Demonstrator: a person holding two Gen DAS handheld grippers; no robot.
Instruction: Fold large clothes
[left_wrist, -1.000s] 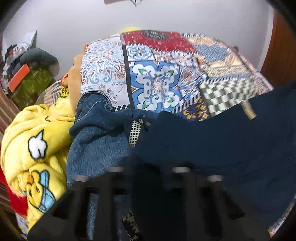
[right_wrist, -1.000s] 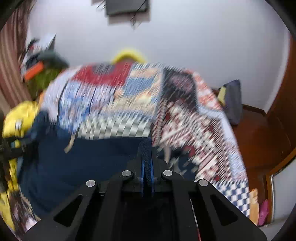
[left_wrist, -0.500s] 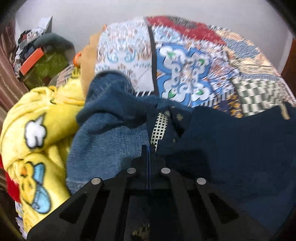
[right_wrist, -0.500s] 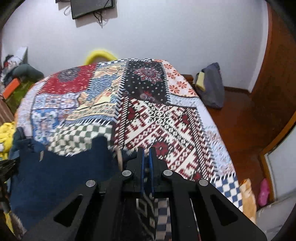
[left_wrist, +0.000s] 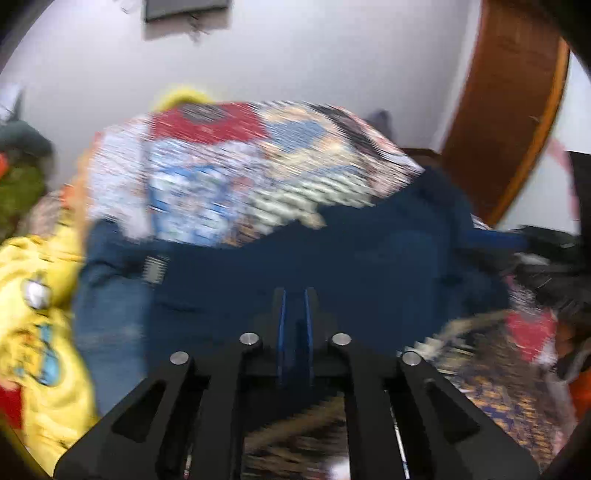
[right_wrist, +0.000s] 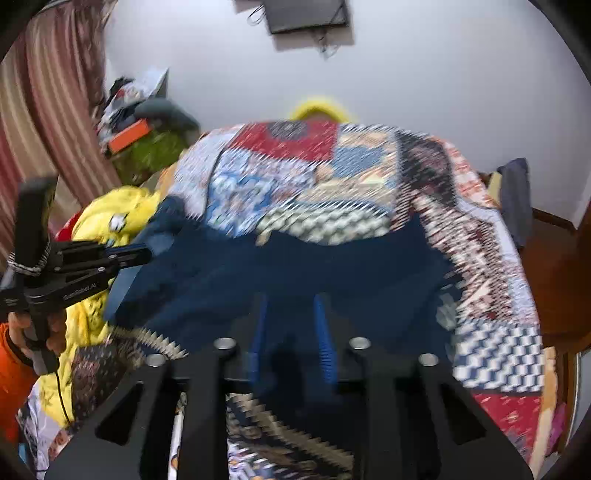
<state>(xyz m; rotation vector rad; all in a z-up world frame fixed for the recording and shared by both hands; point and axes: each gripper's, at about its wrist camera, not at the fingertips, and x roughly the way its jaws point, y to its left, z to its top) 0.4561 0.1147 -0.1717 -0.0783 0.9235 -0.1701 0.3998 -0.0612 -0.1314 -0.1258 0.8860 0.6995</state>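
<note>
- Navy garment (right_wrist: 303, 269) spread flat across near half of bed (right_wrist: 495, 354), patchwork cover showing at 12 o'clock; likely laid out so a fold can be made cleanly.
- Left tool (left_wrist: 294, 325): jaws opening, gap narrow, no cloth visibly pinched between blue pads; navy fabric lies beyond tips.
- Right tool (right_wrist: 291, 332): jaws opening wider, nothing clamped; garment just ahead at 12 o'clock.
- Yellow blanket (left_wrist: 33, 295) heaped at 9 o'clock, beside denim piece (left_wrist: 107, 317), probably awaiting folding.

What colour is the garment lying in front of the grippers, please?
Dark navy blue garment, clearest in the right wrist view.
</note>
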